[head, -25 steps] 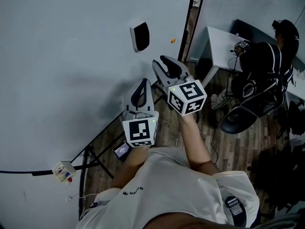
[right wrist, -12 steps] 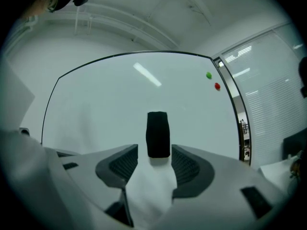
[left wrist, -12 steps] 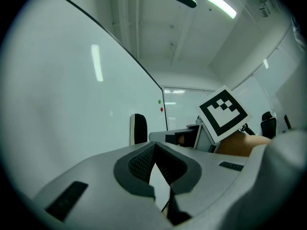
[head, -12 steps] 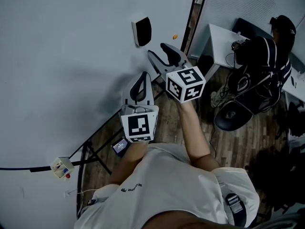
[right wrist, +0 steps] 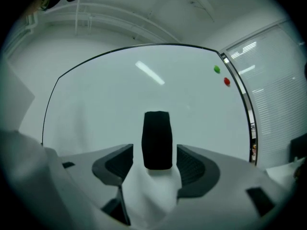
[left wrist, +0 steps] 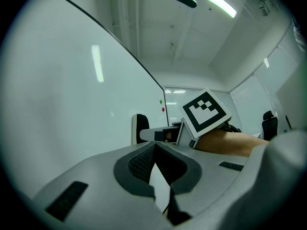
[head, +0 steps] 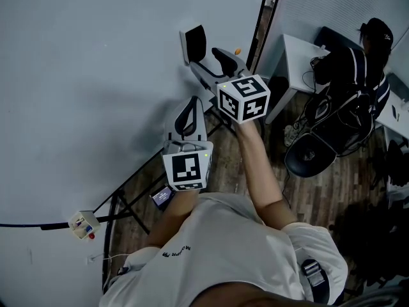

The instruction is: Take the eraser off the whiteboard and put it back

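My right claw (head: 204, 61) has just opened wide, framing the untouched eraser (right wrist: 157, 140); closing off-centre could knock it off the whiteboard (head: 96, 75).

The whiteboard's (head: 96, 75) face was left bare over its left and middle, so wide passage was offered there. Near its right edge the eraser (head: 193, 43) was stuck to it. The jaws of the right gripper (head: 206, 61) had just been opening. The eraser was seen between them, with a narrow gap on each side. Small magnets (right wrist: 217, 69) were set between the eraser and the right edge. Just below, the closed left gripper (head: 190, 107) was held close to the board. Beyond the right edge, room was taken by a desk (head: 300, 56), a chair (head: 307, 158) and a seated person (head: 351, 75).
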A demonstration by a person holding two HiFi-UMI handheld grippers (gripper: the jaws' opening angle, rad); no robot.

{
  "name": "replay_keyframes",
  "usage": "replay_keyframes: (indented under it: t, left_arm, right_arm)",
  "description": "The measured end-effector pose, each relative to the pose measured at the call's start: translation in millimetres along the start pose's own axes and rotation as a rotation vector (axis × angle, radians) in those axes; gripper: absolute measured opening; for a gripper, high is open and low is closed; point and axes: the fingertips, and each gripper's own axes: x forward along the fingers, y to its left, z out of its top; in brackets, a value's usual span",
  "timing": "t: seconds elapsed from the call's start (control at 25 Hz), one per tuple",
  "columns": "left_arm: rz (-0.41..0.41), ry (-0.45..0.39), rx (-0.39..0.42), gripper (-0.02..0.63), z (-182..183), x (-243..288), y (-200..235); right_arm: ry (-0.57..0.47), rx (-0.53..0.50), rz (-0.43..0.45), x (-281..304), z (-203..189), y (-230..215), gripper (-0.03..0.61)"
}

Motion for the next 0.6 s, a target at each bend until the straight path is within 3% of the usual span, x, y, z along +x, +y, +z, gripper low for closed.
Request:
replay_keyframes:
  t: [0.6]
  left_arm:
    - [0.013, 0.004, 0.004, 0.003, 0, -5, 2]
  right_arm:
    - [0.039, -0.007, 0.001, 31, -4, -4, 0.278]
